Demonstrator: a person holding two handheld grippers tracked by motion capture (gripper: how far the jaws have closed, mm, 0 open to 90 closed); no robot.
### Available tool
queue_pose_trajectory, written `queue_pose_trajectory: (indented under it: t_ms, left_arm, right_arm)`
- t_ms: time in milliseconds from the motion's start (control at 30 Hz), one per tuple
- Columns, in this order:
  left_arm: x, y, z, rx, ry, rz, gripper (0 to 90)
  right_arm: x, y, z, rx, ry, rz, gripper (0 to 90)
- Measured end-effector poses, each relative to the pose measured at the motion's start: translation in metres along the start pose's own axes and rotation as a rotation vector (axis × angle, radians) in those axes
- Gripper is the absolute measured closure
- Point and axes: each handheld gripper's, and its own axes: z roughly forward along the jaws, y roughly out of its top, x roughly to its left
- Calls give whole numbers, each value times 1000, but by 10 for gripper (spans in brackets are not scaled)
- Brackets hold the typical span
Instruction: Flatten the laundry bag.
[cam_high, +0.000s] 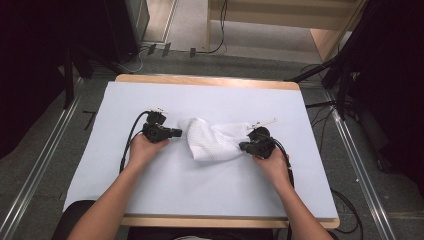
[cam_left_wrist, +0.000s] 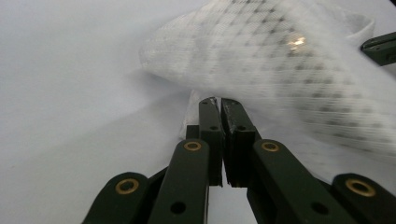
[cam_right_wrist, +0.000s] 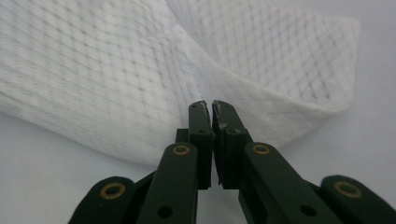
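At the left of the high view, the person's left hand (cam_high: 142, 149) holds the left tongs (cam_high: 176, 133) low over the white-covered table (cam_high: 165, 190), with the tips pointing right toward a white cloth (cam_high: 212, 141). A black cable (cam_high: 131, 136) loops from the back of these tongs down along the forearm. In the left gripper view the left tongs (cam_left_wrist: 218, 103) are clenched, the two black jaws pressed together with only a hairline slit between them. Their tips sit at the near edge of the cloth (cam_left_wrist: 280, 60); whether a fold of the fabric is pinched between them cannot be told, because the cloth is blurred there and billows up just behind the tips.

The cloth lies bunched in the middle of the table, between the two tongs, a waffle-textured white piece with a rounded hump on its left side and a flatter flap reaching right.

At the right, the person's right hand (cam_high: 270, 162) holds the right tongs (cam_high: 243, 146) with their tips at the cloth's right edge. In the right gripper view the right tongs (cam_right_wrist: 208, 106) are also clenched, jaws nearly touching. Their tips rest against a folded rim of the cloth (cam_right_wrist: 116, 70), which rises in two layers just beyond them; no fabric is seen to pass between the jaws, so a grip cannot be confirmed.
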Motion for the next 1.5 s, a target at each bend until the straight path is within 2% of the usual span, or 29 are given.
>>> queue_pose_trajectory:
  t_ms: [200, 300, 367, 433, 467, 600, 733, 900, 967, 1033, 1167, 1233, 1333, 1400, 1500]
  left_arm:
    - [-7, 0, -20, -12, 3, 34, 857]
    - [-6, -2, -28, -26, 1, 21, 846]
    - [-6, -3, -30, -29, 0, 17, 838]
    - [-5, -6, -36, -45, 0, 10, 830]
    - [-4, -6, -39, -48, -3, 10, 824]
    - [-3, -10, -44, -52, -1, 9, 810]
    - [-3, -13, -48, -50, 10, 7, 787]
    - [-5, -17, -53, -32, 38, 17, 649]
    - [-4, -18, -55, -36, 27, 11, 594]
    - [-4, -19, -56, -43, 31, 2, 559]
    - [-1, -23, -59, -42, 38, -4, 519]
    - [0, -25, -61, -43, 41, -14, 514]
    - [3, -28, -64, -50, 45, -24, 514]
    - [4, -29, -65, -50, 47, -29, 513]
    - [6, -31, -67, -52, 55, -39, 511]
  right_arm:
    - [16, 15, -13, -78, 21, -59, 810]
    - [23, 23, -10, -101, 45, -84, 751]
    - [25, 26, -9, -104, 57, -84, 732]
    - [30, 38, -1, -113, 86, -98, 668]
    - [32, 42, 1, -107, 94, -93, 646]
    - [39, 57, 13, -98, 96, -133, 569]
    - [41, 67, 22, -95, 116, -137, 509]
    - [47, 81, 29, -92, 143, -156, 437]
    - [50, 87, 33, -89, 152, -162, 406]
    - [53, 93, 37, -98, 153, -174, 393]
    - [58, 104, 48, -80, 168, -168, 365]
    - [60, 106, 54, -96, 187, -170, 366]
    - [63, 105, 66, -58, 210, -168, 398]
    - [64, 103, 73, -23, 214, -171, 507]
    - [66, 101, 78, 13, 218, -198, 749]
